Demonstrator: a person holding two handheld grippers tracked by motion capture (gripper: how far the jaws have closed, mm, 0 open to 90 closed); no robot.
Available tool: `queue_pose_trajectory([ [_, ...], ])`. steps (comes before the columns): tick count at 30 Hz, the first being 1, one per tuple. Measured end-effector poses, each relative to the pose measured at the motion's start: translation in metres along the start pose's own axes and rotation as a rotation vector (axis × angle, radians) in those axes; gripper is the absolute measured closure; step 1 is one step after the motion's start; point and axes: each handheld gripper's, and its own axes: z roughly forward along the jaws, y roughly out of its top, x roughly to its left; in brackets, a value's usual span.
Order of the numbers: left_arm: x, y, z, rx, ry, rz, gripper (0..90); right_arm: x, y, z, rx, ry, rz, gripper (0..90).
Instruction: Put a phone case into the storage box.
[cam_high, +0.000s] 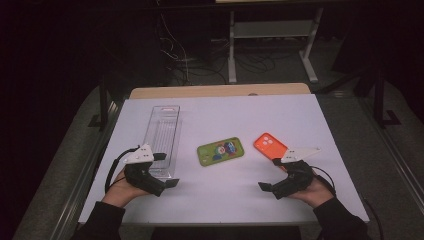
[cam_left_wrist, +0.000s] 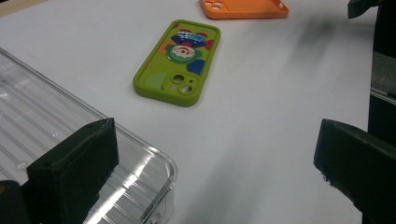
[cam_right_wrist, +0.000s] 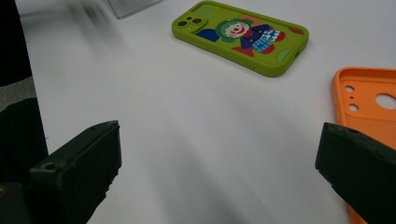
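Your left gripper (cam_high: 167, 170) sits at the near left of the white table (cam_high: 300, 115), its jaws spread wide with nothing between them; in the left gripper view one jaw hangs over the near corner of the clear plastic tray (cam_left_wrist: 56, 135), while the other stands over bare tabletop. That tray (cam_high: 162, 135) is long and ribbed, lying lengthwise away from you, and your left hand (cam_high: 122, 187) is just beside its near end. Your right gripper (cam_high: 268, 174) rests at the near right, jaws likewise wide apart and gripping nothing; the right gripper view shows one jaw over the near edge of the orange phone case (cam_right_wrist: 373, 112) and the other over bare table. The orange phone case (cam_high: 270, 145) lies with its hollow inner side up, camera cut-outs toward the far end, just beyond your right gripper. I cannot tell whether the jaw touches it. Between the two grippers, near the middle of the table, lies the green phone case (cam_high: 220, 151) with a clown picture on its back, face up and flat, well apart from both sets of jaws. In the left gripper view the green phone case (cam_left_wrist: 180, 63) lies ahead with the orange one (cam_left_wrist: 243, 8) beyond it; in the right gripper view the green case (cam_right_wrist: 240, 35) lies ahead, past the open jaws. Your right hand (cam_high: 312, 192) holds its gripper low above the table.
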Motion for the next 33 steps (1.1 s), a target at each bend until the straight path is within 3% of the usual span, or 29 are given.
queue_pose_trajectory([
  [7,0.0,0.0,0.0,-0.001,-0.002,-0.001,0.0,0.001,0.001,0.0,0.009,-0.006,0.01,0.0],
  [16,-0.003,0.002,0.002,0.009,0.006,0.012,0.0,0.003,0.01,-0.004,0.007,-0.03,-0.012,0.0],
  [23,-0.006,0.002,0.0,0.006,0.013,0.007,0.0,-0.002,0.021,-0.004,-0.001,-0.038,-0.004,0.0],
  [33,-0.01,0.004,0.004,0.017,0.0,0.037,0.0,-0.012,0.035,-0.006,-0.025,-0.032,0.0,0.0],
])
